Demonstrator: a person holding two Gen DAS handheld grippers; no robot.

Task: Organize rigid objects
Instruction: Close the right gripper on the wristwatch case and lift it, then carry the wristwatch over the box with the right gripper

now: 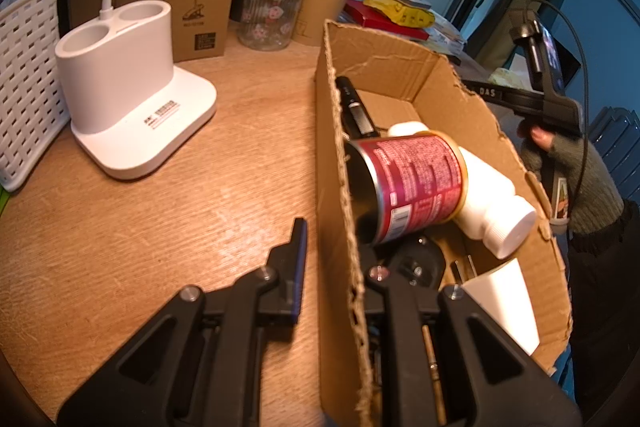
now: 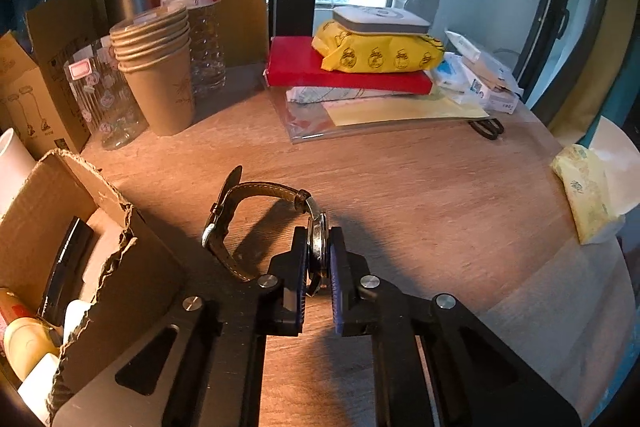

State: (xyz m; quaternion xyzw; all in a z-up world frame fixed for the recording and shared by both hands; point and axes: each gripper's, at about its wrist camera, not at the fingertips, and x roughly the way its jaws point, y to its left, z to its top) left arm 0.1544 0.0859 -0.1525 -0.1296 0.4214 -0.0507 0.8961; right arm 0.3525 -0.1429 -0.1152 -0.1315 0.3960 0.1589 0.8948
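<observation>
Left wrist view: the left gripper (image 1: 334,255) straddles the near wall of a torn cardboard box (image 1: 404,71) standing on the wooden worktop (image 1: 180,211). One of its fingers (image 1: 298,247) lies outside the box above the wood; the other is inside, largely hidden by the wall. The fingers are spread wide and hold nothing. Inside the box lie a red-labelled can (image 1: 416,185) on its side, a white bottle (image 1: 494,211) partly beneath it, a black pen-like object (image 1: 356,109) against the wall, and a white cup (image 1: 506,301) in the near corner. To the left stand a white lamp base (image 1: 132,99) and a white lattice basket (image 1: 26,83). The right gripper's body and the gloved right hand (image 1: 564,163) appear beyond the box.

Right wrist view: the right gripper (image 2: 319,259) has its fingers drawn narrow on the case of a wristwatch (image 2: 318,243), pinching it edge-on. The brown strap (image 2: 240,211) loops out to the left, above the worktop, just right of the box corner. Farther back stand stacked paper cups (image 2: 160,67), a water bottle (image 2: 200,11), and a red book (image 2: 344,71) bearing a yellow packet (image 2: 376,51).
</observation>
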